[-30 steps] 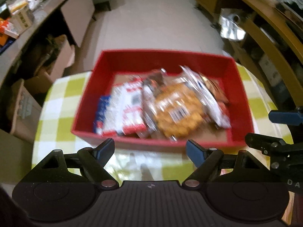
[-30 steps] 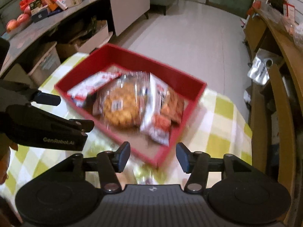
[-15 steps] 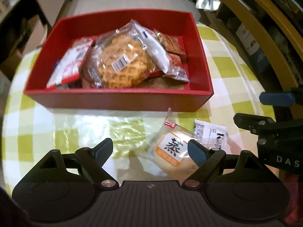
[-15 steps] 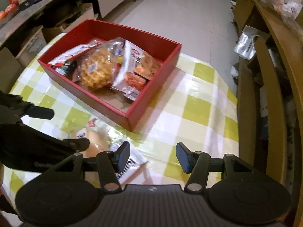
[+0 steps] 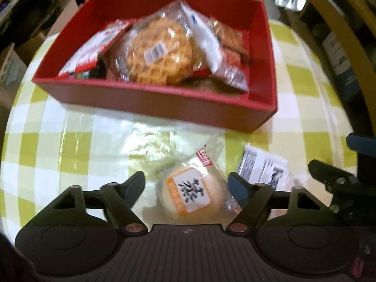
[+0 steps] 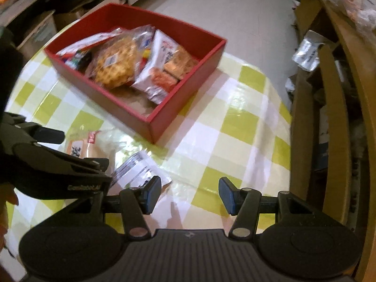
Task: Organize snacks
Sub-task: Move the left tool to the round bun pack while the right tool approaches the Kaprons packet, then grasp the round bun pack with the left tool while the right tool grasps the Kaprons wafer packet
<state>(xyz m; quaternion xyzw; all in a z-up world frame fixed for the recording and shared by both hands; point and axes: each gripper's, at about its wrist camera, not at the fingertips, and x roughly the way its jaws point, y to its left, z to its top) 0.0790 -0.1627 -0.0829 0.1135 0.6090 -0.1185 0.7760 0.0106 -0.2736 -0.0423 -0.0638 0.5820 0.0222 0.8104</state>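
A wrapped round bun [image 5: 190, 195] with an orange-and-white label lies on the checked tablecloth, in front of the red box [image 5: 152, 98]. My left gripper [image 5: 186, 183] points down over the bun, one finger on each side. Its jaws are closing, with a gap still showing at the left finger. A flat white packet [image 5: 263, 169] with black print lies just right of the bun. My right gripper [image 6: 189, 193] hangs open over bare cloth, and the white packet [image 6: 136, 169] lies by its left finger. The red box [image 6: 188, 89] holds a waffle pack [image 5: 159, 51] and several other snack bags.
The round table [image 6: 237, 122] wears a glossy green-and-white cloth. Wooden chair backs [image 6: 333, 108] stand close on the right. Cardboard boxes and a cluttered counter [image 6: 37, 30] are off to the left, with open floor beyond the red box.
Both grippers came back from the red box and sank toward the table. The bun and the white packet came into view, and the left jaws narrowed around the bun.
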